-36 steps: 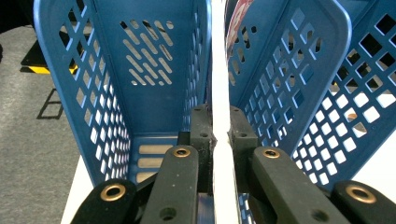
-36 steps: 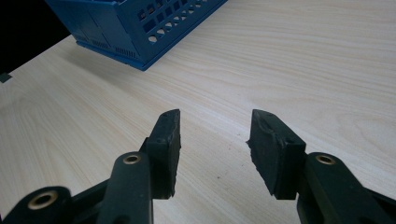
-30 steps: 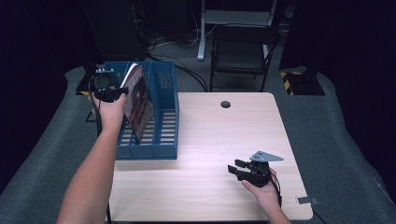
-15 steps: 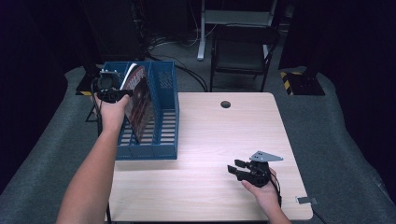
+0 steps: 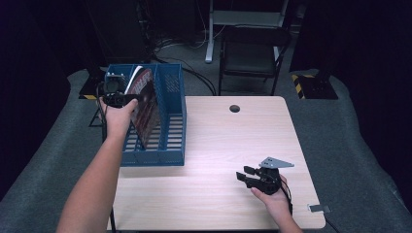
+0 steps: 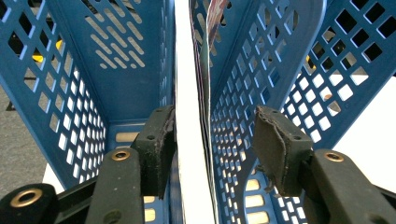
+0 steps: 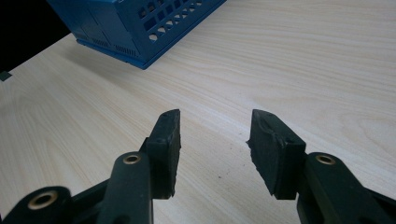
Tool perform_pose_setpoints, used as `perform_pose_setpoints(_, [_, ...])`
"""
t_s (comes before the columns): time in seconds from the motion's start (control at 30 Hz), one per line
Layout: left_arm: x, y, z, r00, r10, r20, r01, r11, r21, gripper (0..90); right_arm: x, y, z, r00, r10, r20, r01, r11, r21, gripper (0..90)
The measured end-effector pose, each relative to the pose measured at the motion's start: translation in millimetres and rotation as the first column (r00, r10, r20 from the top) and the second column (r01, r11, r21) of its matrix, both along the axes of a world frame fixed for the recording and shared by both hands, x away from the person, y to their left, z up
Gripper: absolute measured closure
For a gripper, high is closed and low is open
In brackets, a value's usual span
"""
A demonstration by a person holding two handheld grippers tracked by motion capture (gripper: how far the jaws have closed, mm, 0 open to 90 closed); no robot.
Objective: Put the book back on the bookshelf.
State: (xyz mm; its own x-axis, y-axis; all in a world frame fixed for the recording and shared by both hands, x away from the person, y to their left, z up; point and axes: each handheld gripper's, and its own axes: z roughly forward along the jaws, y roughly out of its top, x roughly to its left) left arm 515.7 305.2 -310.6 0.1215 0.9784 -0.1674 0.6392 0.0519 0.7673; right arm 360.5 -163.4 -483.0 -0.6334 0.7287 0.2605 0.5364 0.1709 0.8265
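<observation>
High view: blue file rack point(image 5: 170, 121) holds magazine point(image 5: 145, 104) (tilted).

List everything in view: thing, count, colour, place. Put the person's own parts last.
file rack: one, blue, slotted, far-left part of the table.
magazine: one, dark red cover, white pages, standing tilted in the rack.
table: one, light wood, centre, with a dark round hole near its far edge.
chair: one, dark, beyond the table.
left gripper: one, black, at the magazine's edge; jaws have just been opening, one pad still beside the pages.
right gripper: one, black, open, empty, above the table's near right.
forearms: two, bare, from the bottom.
</observation>
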Motion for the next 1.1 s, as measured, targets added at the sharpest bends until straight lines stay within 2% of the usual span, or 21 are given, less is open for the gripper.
perform_pose_setpoints(0.2, [-2.6, 1.7, 1.0, 0.9999, -0.006, -0.015, 0.006, 1.0000, -0.003, 43.2, 0.4, -0.7, -0.4, 1.0000, -0.001, -0.001, 0.001, 1.000, 0.001, 53.2])
perform_pose_setpoints(0.4, [-6.7, 3.5, 3.4, 1.0000, -0.009, -0.002, 0.009, 0.9999, 0.006, 39.8, 0.8, 0.3, -0.9, 1.0000, -0.002, -0.004, 0.002, 1.000, 0.002, 53.2])
perform_pose_setpoints(0.57, [-8.2, 5.4, 3.4, 0.9999, -0.012, -0.009, 0.012, 0.9998, 0.015, 37.6, 0.6, 1.4, -1.0, 1.0000, -0.003, -0.002, 0.003, 1.000, 0.000, 53.2])
perform_pose_setpoints(0.87, [-13.5, 9.2, 4.8, 0.9996, -0.026, -0.006, 0.026, 0.9996, -0.007, 34.5, 2.0, 0.2, -1.5, 1.0000, 0.001, -0.001, -0.001, 1.000, -0.001, 53.1])
perform_pose_setpoints(1.1, [-19.9, 12.0, 7.6, 0.9992, -0.039, -0.004, 0.039, 0.9992, -0.006, 33.0, 2.5, 1.6, -2.6, 1.0000, -0.003, -0.008, 0.003, 1.000, 0.000, 53.1])
